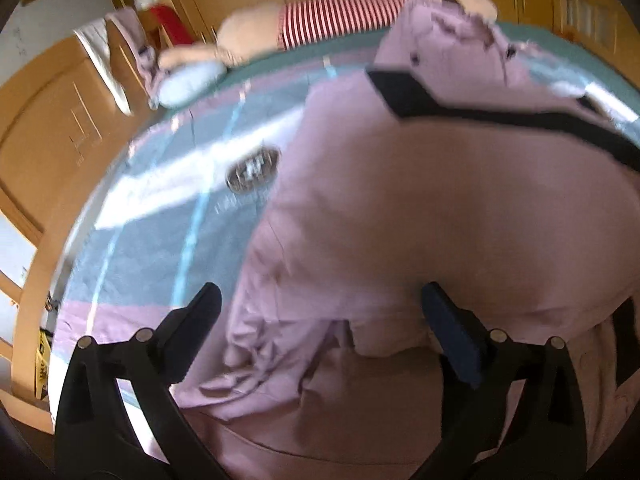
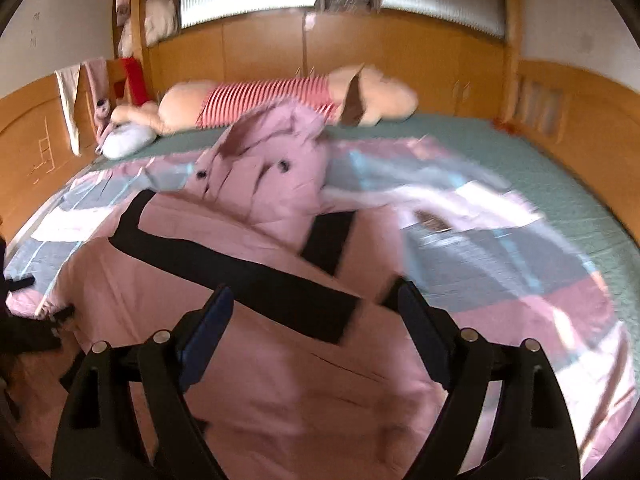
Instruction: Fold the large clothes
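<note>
Blur: heavy smear across both views, worst toward the far half of the bed; fine weave and stitching not readable.
Cut off: lower hem of the pink coat point(image 1: 420, 208) lost under the frame edge at 6 o'clock in both wrist views; full length not visible.
Hidden: bedding under the coat covered; oval printed emblem point(image 1: 252, 170) on the patchwork bedspread point(image 1: 160, 216) too blurred to read.
Hard to make out: small dark object at 9 o'clock in the right view, not identifiable; yellow item at 8 o'clock in the left view, cut by the rim.
Coat, place: spread on the bedspread, filling centre to 4 o'clock in the left view, centre to 7 o'clock in the right view.
Coat, look: dusty pink, smooth over the wide body, bunched in creases at 7 o'clock in the left view; collar end heaped at 12 o'clock with 2 dark buttons point(image 2: 283, 166) showing.
Belt: black strap point(image 2: 240, 268) lying slantwise over the pink cloth.
Left gripper point(image 1: 322, 322): fingers spread wide, nothing clamped, coat fabric lying below the gap.
Right gripper point(image 2: 314, 308): fingers parted, gripping nothing, black strap end below the gap.
Far edge: plush toy point(image 2: 280, 96) in a red-and-white striped top at 12 o'clock, against the wooden panelling point(image 2: 260, 48).
</note>
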Tool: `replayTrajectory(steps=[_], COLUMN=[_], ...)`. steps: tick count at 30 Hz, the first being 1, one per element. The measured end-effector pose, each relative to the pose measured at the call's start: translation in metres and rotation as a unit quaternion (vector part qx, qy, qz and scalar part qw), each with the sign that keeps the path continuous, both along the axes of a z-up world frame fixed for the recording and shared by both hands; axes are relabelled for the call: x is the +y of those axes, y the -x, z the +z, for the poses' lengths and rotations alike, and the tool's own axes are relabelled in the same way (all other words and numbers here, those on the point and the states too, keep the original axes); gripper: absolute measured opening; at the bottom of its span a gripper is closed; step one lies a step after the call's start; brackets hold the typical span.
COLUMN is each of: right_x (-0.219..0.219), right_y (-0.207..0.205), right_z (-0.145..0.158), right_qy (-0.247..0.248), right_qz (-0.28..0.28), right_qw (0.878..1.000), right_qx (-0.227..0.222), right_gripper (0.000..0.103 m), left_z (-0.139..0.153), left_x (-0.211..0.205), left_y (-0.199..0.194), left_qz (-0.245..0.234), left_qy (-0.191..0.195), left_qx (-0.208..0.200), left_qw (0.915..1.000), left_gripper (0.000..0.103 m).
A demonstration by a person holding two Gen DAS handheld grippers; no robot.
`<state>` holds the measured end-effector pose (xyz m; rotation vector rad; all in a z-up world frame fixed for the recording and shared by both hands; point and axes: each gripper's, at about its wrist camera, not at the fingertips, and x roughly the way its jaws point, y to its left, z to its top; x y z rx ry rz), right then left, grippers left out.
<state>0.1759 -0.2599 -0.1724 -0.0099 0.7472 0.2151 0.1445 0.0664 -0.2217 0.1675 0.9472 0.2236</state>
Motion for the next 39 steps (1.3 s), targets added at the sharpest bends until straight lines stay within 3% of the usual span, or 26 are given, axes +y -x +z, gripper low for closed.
replayTrajectory(steps=[2, 3, 4, 8, 11, 12, 17, 19, 20, 22, 25, 27, 30, 34, 39], right_x=[0.018, 0.029, 0.041, 0.058, 0.056, 0.057, 0.092, 0.113, 0.126, 0.136, 0.136, 0.124, 0.11, 0.092, 0.078], right_y=[-0.024, -0.038, -0.043, -0.035, -0.021, -0.022, -0.059, -0.072, -0.084, -0.085, -0.083, -0.085, -0.118, -0.211, -0.297], right_z=[-0.022, -0.041, -0.053, -0.043, -0.002, 0.007, 0.009, -0.012, -0.037, -0.057, -0.04, -0.017, 0.011, 0.025, -0.004], right_qy=[0.03, 0.08, 0.136, 0.205, 0.156, 0.134, 0.024, 0.039, 0.071, 0.097, 0.103, 0.074, 0.081, 0.079, 0.07], right_qz=[0.015, 0.024, 0.042, 0.071, 0.091, 0.094, 0.119, 0.117, 0.112, 0.117, 0.154, 0.163, 0.101, -0.013, -0.113], right_qw=[0.998, 0.992, 0.984, 0.971, 0.983, 0.986, 0.991, 0.988, 0.983, 0.981, 0.974, 0.979, 0.99, 0.996, 0.988], right_qx=[0.055, 0.097, 0.111, 0.098, 0.019, 0.01, 0.06, 0.093, 0.125, 0.123, 0.126, 0.097, 0.05, 0.027, 0.08], right_gripper=[0.086, 0.087, 0.091, 0.093, 0.093, 0.093, 0.093, 0.093, 0.093, 0.095, 0.095, 0.095, 0.095, 0.093, 0.087], left_z=[0.0, 0.001, 0.003, 0.006, 0.015, 0.017, 0.015, 0.01, 0.008, 0.002, 0.0, 0.0, -0.005, -0.012, -0.015], left_x=[0.005, 0.007, 0.01, 0.022, 0.028, 0.029, 0.03, 0.031, 0.031, 0.031, 0.034, 0.038, 0.045, 0.052, 0.054], left_y=[-0.001, -0.002, -0.002, -0.001, 0.003, 0.005, 0.002, 0.001, 0.0, -0.002, 0.0, 0.0, -0.003, -0.005, -0.006], left_qz=[0.003, 0.003, 0.001, 0.016, 0.026, 0.027, 0.034, 0.035, 0.034, 0.029, 0.027, 0.031, 0.039, 0.052, 0.05], left_qy=[0.014, 0.02, 0.03, 0.054, 0.069, 0.072, 0.072, 0.073, 0.072, 0.072, 0.079, 0.097, 0.124, 0.161, 0.167], left_qx=[0.002, 0.004, 0.005, 0.0, -0.02, -0.024, -0.02, -0.01, -0.005, 0.01, 0.014, 0.017, 0.024, 0.032, 0.034], left_qw=[0.9999, 0.9998, 0.9995, 0.9984, 0.9971, 0.9967, 0.9966, 0.9967, 0.9968, 0.997, 0.9964, 0.9947, 0.9912, 0.9851, 0.9842], left_gripper=[0.101, 0.101, 0.101, 0.101, 0.101, 0.101, 0.101, 0.101, 0.101, 0.101, 0.101, 0.101, 0.101, 0.101, 0.101])
